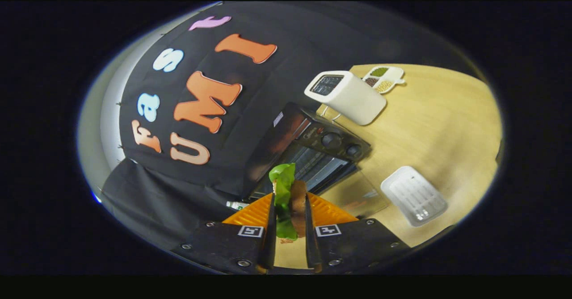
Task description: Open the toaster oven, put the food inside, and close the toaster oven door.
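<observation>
My gripper (288,203) is shut on a toy sandwich (286,196) with a green lettuce leaf and a brown bread layer, clamped edge-on between both fingers. Just beyond the fingers stands the black toaster oven (313,142). Its glass door (355,194) lies folded down flat on the wooden table, and the wire rack (319,167) inside is visible. Two round knobs (342,145) sit on the oven's control panel. The sandwich hovers in front of the open cavity, outside it.
A white slot toaster (346,95) stands behind the oven, with a small white divided dish (383,78) of dry foods beyond it. A white rectangular tray (413,195) lies on the wooden table (447,129) beside the open door. The view is strongly tilted.
</observation>
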